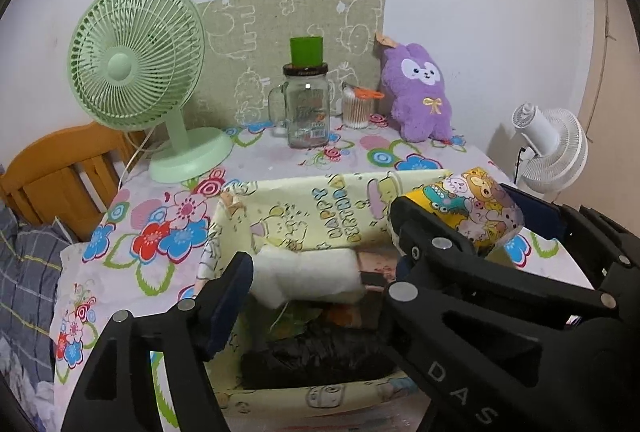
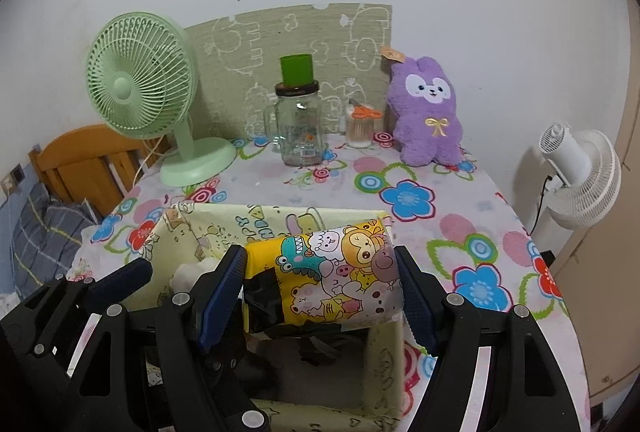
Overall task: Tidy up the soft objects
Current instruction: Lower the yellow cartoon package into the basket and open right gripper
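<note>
A pale yellow cartoon-print box (image 1: 320, 208) (image 2: 192, 228) stands open at the table's front. Inside lie a white soft roll (image 1: 308, 276), dark items and a black bag (image 1: 316, 356). My right gripper (image 2: 320, 292) is shut on a yellow cartoon-animal pack (image 2: 332, 276) and holds it over the box's right side; the pack also shows in the left wrist view (image 1: 468, 208). My left gripper (image 1: 320, 272) is open over the box, its jaws astride the white roll. A purple plush rabbit (image 1: 420, 92) (image 2: 428, 112) leans at the back right.
A green desk fan (image 1: 136, 72) stands back left, a glass jar mug (image 1: 308, 112) with a green cup on top in the middle, and a cotton-swab jar (image 1: 356, 108) beside it. A white fan (image 2: 580, 172) stands off the table's right edge. A wooden chair (image 1: 60, 176) is left.
</note>
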`<state>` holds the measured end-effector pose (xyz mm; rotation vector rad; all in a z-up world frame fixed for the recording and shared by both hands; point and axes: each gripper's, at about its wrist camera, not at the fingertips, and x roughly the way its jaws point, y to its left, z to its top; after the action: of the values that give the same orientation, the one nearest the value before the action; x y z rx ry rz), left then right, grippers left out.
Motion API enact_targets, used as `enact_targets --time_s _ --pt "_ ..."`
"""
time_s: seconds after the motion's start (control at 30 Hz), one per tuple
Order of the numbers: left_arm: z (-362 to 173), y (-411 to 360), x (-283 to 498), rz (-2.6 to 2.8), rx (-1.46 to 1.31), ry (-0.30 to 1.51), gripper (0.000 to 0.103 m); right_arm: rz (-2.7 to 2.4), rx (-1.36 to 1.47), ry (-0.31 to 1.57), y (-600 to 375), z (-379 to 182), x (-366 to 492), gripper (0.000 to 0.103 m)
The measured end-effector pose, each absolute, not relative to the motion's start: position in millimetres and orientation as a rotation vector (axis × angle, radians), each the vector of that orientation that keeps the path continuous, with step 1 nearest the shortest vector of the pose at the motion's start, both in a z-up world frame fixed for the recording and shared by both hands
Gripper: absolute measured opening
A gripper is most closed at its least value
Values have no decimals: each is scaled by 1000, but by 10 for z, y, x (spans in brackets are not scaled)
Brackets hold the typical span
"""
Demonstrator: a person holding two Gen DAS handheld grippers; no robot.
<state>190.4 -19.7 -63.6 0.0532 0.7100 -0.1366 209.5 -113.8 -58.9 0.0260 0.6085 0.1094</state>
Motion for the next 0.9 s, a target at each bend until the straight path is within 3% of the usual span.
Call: enact_targets --time_s 0.47,0.7,0.9 --pt "-744 -76 2032 -87 35 759 86 150 2 607 -995 -668 2259 77" --pt "-762 -118 2040 -84 52 763 90 163 6 645 -1012 -730 2324 93" --pt "-725 -160 1970 -76 69 764 97 169 20 676 -1067 -721 2258 95"
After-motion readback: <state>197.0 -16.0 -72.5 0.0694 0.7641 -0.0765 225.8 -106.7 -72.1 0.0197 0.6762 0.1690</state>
